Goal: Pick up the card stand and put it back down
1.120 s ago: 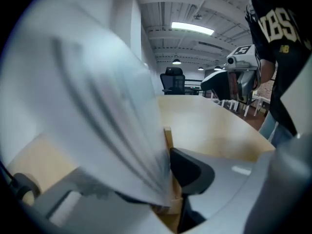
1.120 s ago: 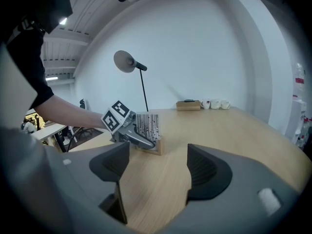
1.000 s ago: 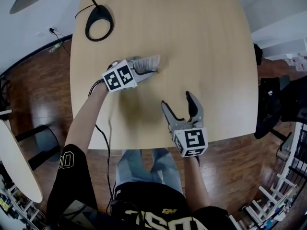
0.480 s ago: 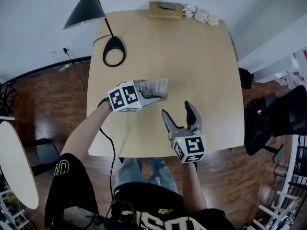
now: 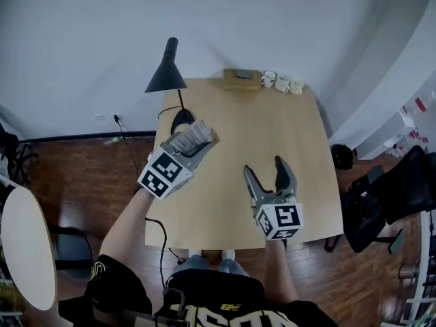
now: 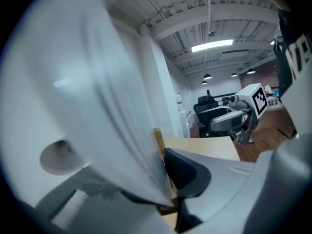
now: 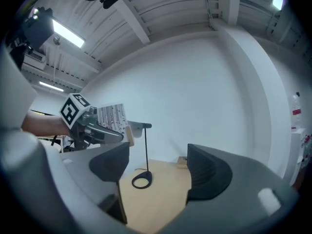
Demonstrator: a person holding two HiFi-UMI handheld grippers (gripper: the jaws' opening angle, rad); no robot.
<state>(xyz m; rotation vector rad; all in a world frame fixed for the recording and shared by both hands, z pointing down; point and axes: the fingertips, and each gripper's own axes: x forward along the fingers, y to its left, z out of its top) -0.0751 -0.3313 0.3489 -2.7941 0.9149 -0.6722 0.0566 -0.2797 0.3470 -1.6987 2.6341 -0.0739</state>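
Note:
The card stand (image 5: 197, 132), a printed white card in a small wooden base, hangs tilted above the left part of the wooden table (image 5: 306, 189). My left gripper (image 5: 201, 138) is shut on it. In the left gripper view the white card (image 6: 97, 106) fills the left side, pinched between the jaws of the left gripper (image 6: 163, 189). My right gripper (image 5: 265, 167) stands open over the table's near right part, nothing between its fingers. The right gripper view looks past its open jaws (image 7: 156, 172) at the lifted card stand (image 7: 111, 117).
A black desk lamp (image 5: 167, 77) stands at the table's far left, its ring base (image 5: 181, 120) just beyond the card stand. A wooden box (image 5: 240, 78) and small cups (image 5: 281, 82) line the far edge. A black chair (image 5: 381, 203) stands to the right, a round white table (image 5: 24, 251) to the left.
The left gripper has raised the card stand off the table and tipped it. The head view has swung up to take in the whole table. The right gripper stays open.

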